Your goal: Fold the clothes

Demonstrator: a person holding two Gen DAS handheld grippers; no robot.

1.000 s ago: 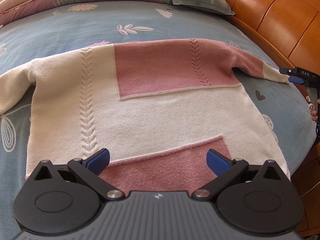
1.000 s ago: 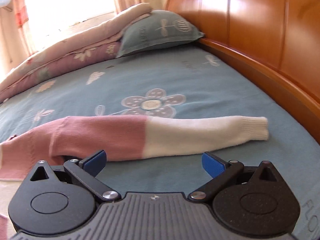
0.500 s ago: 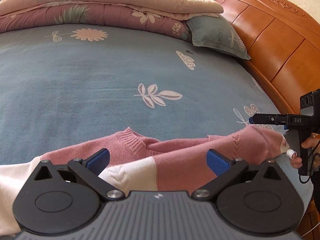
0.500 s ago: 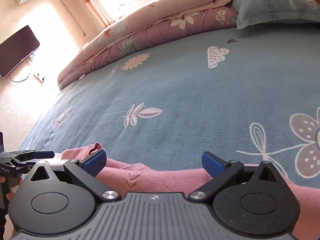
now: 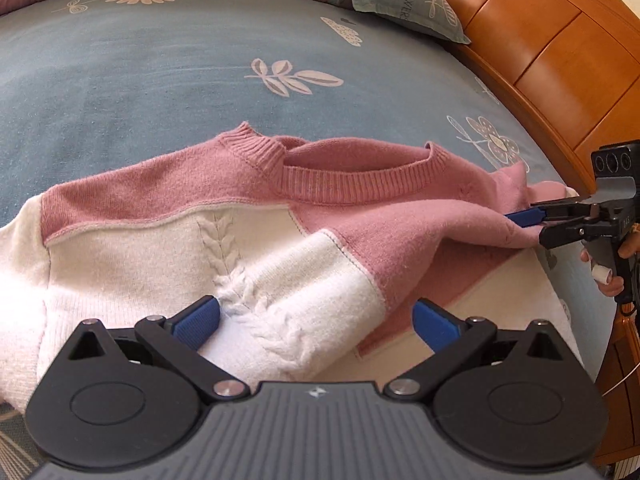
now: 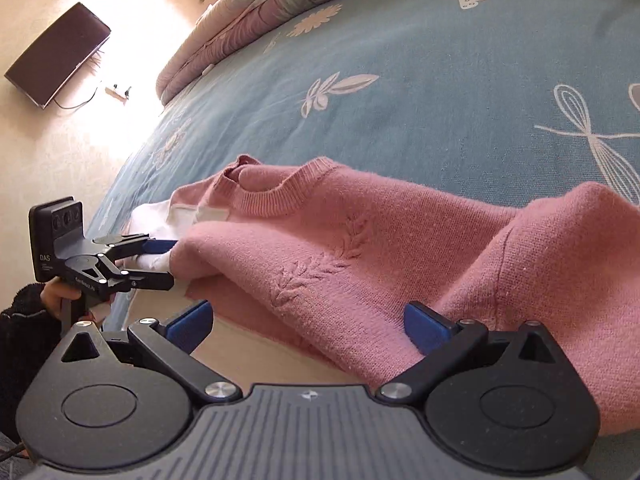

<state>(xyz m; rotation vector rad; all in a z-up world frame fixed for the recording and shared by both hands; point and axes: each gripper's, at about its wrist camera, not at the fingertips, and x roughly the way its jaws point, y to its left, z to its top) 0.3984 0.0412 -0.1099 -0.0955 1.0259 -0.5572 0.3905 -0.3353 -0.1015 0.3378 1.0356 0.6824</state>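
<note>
A pink and cream knit sweater (image 5: 360, 232) lies on the blue bed, its ribbed neckline (image 5: 352, 184) on the far side. A raised fold of it, cream with a cable pattern and then pink, runs across the body. My left gripper (image 5: 316, 322) is open, and the cream part of the fold lies between its fingers. In the right wrist view the left gripper (image 6: 160, 262) shows at the left with white knit at its tips. My right gripper (image 6: 308, 324) is open over the pink knit (image 6: 360, 248). It also shows at the sweater's right edge (image 5: 532, 226).
The blue flowered sheet (image 5: 160, 80) stretches beyond the sweater. A wooden headboard (image 5: 560, 60) runs along the right, with a grey pillow (image 5: 400, 0) against it. A folded quilt (image 6: 280, 4) lies at the far end. A dark screen (image 6: 56, 56) hangs on the wall.
A second ago the sweater lay flat with its sleeve stretched out. Now a fold is raised across the body, and both grippers, still open, sit close over it near the neckline.
</note>
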